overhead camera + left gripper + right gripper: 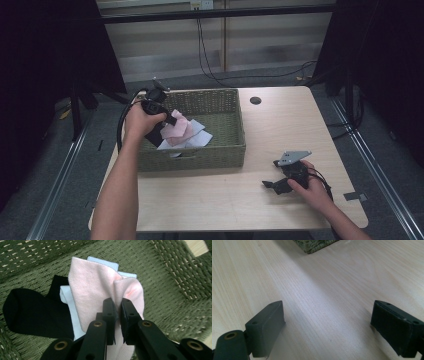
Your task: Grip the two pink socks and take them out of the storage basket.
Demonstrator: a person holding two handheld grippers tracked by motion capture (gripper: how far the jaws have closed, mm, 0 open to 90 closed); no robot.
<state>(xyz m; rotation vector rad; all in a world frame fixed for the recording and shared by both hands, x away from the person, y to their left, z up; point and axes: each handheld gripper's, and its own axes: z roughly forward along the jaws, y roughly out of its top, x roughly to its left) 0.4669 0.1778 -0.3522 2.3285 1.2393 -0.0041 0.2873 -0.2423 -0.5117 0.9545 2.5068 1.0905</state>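
Wooden table (210,195) | left gripper (118,311) pinching pink sock (92,290) inside green basket (220,152) | right gripper (327,325) jaws spread wide

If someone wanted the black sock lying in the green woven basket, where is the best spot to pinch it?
Probably the rounded end of the black sock, coming straight down from above. That end lies flat and bare on the floor of the green woven basket, while its other end is tucked under the light blue sock and the pink sock, which the left gripper holds.
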